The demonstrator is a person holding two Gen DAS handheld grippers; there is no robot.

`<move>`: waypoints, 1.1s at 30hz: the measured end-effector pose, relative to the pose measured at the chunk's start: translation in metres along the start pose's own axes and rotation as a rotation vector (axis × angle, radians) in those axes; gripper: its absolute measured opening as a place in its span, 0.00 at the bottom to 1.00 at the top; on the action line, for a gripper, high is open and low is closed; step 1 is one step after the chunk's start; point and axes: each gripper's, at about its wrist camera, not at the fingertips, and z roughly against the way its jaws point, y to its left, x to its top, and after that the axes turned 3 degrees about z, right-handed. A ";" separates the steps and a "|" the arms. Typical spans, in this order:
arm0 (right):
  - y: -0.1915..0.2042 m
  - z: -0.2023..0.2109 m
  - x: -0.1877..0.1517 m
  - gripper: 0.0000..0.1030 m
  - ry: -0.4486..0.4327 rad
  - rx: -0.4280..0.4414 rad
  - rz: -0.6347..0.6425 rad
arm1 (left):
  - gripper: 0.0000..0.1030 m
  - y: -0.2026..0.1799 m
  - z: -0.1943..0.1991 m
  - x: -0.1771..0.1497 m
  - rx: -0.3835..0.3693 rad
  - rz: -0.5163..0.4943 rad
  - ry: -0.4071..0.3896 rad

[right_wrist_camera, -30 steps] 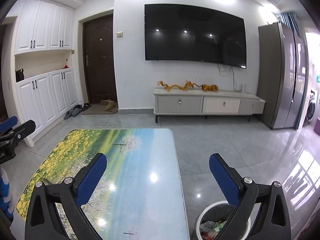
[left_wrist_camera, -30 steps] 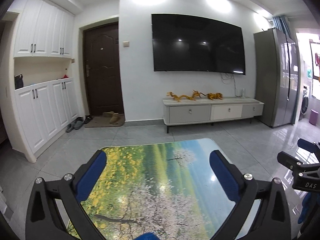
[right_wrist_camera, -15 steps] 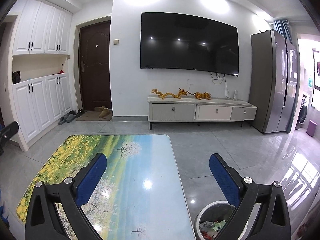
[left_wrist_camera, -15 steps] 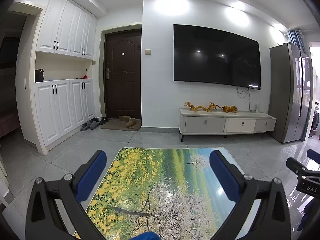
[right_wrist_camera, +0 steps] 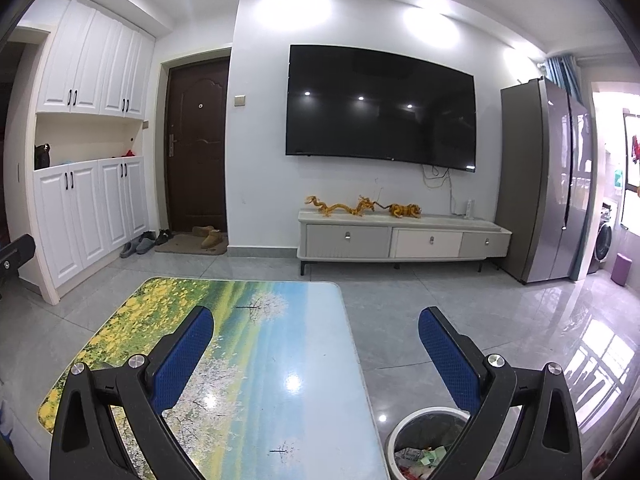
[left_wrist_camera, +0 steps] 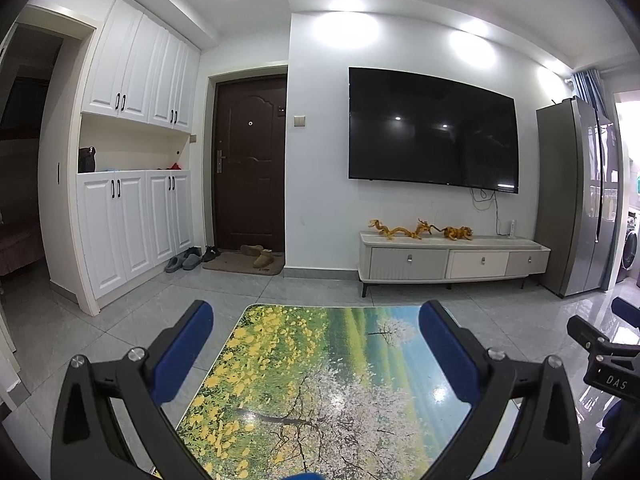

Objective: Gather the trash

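Observation:
A round white trash bin (right_wrist_camera: 430, 440) stands on the floor to the right of the low table, with paper scraps and wrappers inside it. My right gripper (right_wrist_camera: 316, 344) is open and empty, held above the table's right edge and the bin. My left gripper (left_wrist_camera: 316, 344) is open and empty above the table (left_wrist_camera: 320, 380), whose top bears a landscape picture; the table also shows in the right wrist view (right_wrist_camera: 260, 360). No loose trash shows on the tabletop. The right gripper's side shows at the right edge of the left wrist view (left_wrist_camera: 604, 360).
A TV cabinet (left_wrist_camera: 452, 260) with gold figurines stands under a wall TV (left_wrist_camera: 432, 132). A fridge (right_wrist_camera: 544, 192) is at the right, white cupboards (left_wrist_camera: 132, 220) and a dark door (left_wrist_camera: 250, 168) at the left. Shoes (left_wrist_camera: 184, 262) lie by the doormat. Grey tiled floor (right_wrist_camera: 460, 312) surrounds the table.
Both wrist views have tilted upward and swung, showing more of the ceiling and the left cupboards. Both grippers stay open and empty.

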 end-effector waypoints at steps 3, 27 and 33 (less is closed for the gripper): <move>-0.002 0.008 -0.001 1.00 -0.015 -0.034 -0.004 | 1.00 -0.001 0.004 -0.002 0.004 -0.003 -0.003; -0.019 0.021 -0.010 1.00 -0.051 -0.140 -0.024 | 1.00 -0.001 -0.002 -0.012 0.030 -0.015 0.037; -0.019 0.019 -0.010 1.00 -0.049 -0.143 -0.021 | 1.00 0.000 -0.002 -0.012 0.031 -0.003 0.033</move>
